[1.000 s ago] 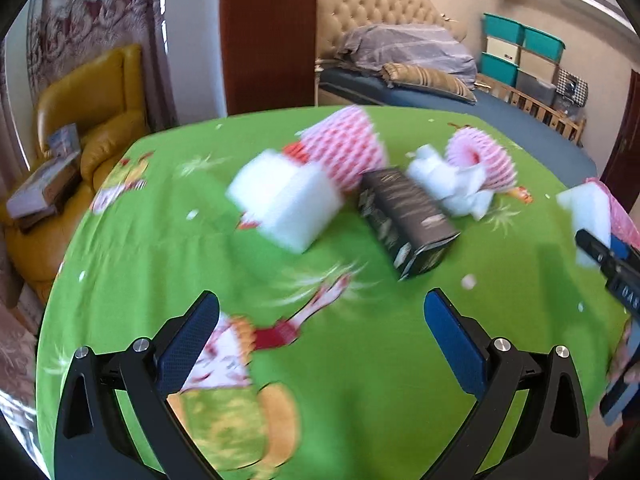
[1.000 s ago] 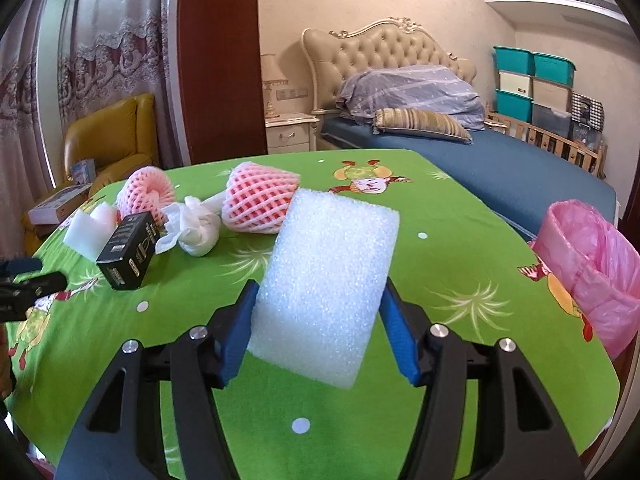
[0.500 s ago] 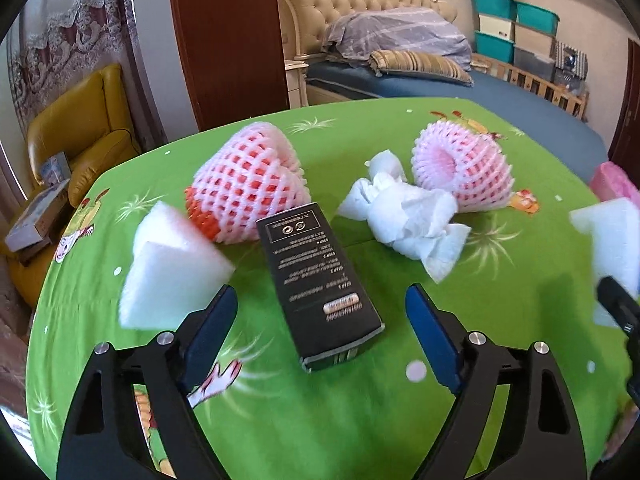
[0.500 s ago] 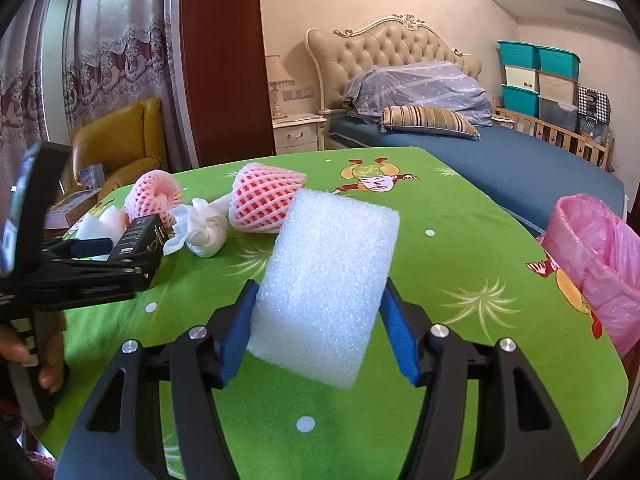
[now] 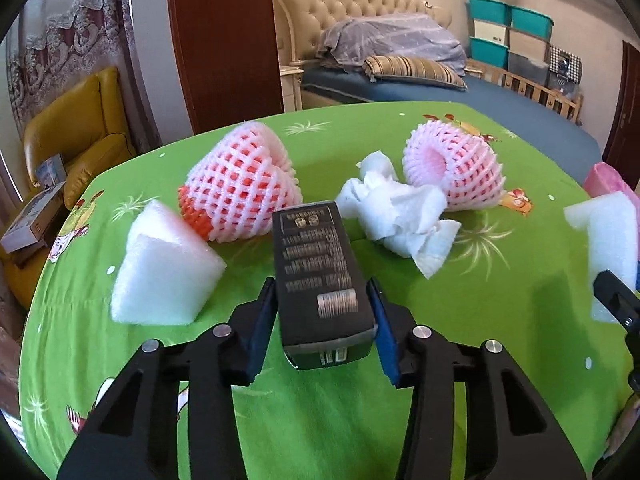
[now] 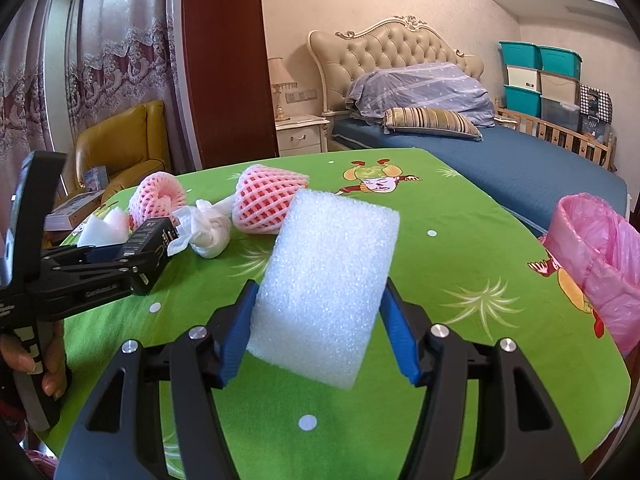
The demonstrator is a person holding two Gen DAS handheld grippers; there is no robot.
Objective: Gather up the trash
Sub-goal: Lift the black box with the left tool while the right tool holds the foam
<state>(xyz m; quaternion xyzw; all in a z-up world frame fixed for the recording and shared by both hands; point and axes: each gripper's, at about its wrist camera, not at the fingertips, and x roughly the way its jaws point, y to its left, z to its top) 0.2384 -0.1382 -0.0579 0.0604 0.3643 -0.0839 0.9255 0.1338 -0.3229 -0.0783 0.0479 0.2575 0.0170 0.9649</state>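
Observation:
A black box (image 5: 320, 264) lies on the green tablecloth (image 5: 328, 420). My left gripper (image 5: 321, 294) is closing its jaws on it, and the blue pads touch both of its long sides. The right wrist view shows the same grip from the side, left gripper (image 6: 116, 258) on black box (image 6: 156, 236). My right gripper (image 6: 320, 304) is shut on a white foam block (image 6: 326, 288), held above the cloth. That foam block (image 5: 612, 240) also shows at the right edge of the left wrist view.
On the cloth lie a white foam wedge (image 5: 164, 276), two pink foam nets (image 5: 236, 192) (image 5: 452, 168) and a crumpled tissue (image 5: 400, 212). A pink bag (image 6: 592, 248) stands open at the table's right edge. A yellow armchair (image 6: 120, 148) and a bed (image 6: 500, 160) stand beyond.
My left gripper moved forward to the black box and its jaws came together around it. The right gripper kept still with the foam block.

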